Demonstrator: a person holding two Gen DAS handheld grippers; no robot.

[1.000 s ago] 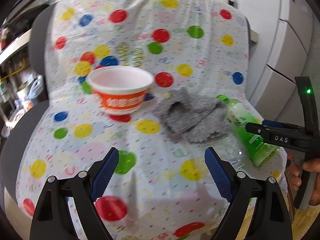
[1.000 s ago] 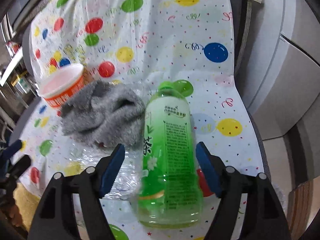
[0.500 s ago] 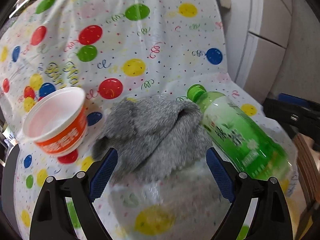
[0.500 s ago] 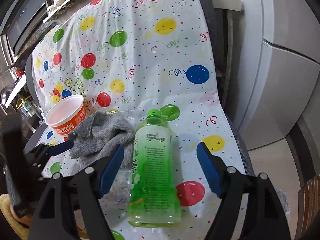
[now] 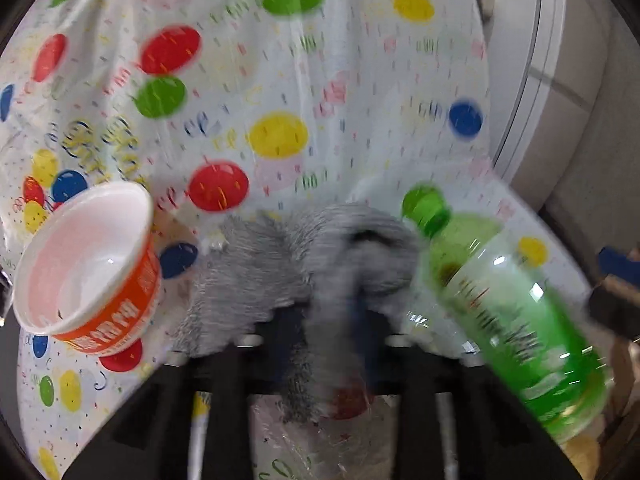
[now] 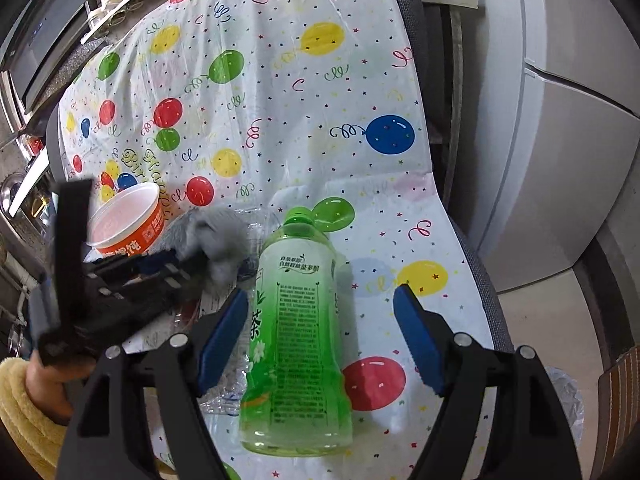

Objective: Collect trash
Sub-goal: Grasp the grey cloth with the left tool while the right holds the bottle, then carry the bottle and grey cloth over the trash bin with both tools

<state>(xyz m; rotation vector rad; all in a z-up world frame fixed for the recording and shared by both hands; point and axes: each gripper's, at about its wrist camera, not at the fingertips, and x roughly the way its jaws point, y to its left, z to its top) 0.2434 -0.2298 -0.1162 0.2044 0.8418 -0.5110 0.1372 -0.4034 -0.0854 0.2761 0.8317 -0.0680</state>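
Left claw (image 5: 328, 328) just snapped closed, pinching fuzzy grey cloth (image 5: 288, 256) beside green plastic bottle (image 6: 298, 328) at three o'clock; right claw (image 6: 320, 336) spread wide, straddling that bottle.

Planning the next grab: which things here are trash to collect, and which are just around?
Job:
green bottle
orange bowl
clear crumpled plastic
grey cloth, likely, pinched by left gripper

Just around:
balloon cover
grey cabinet
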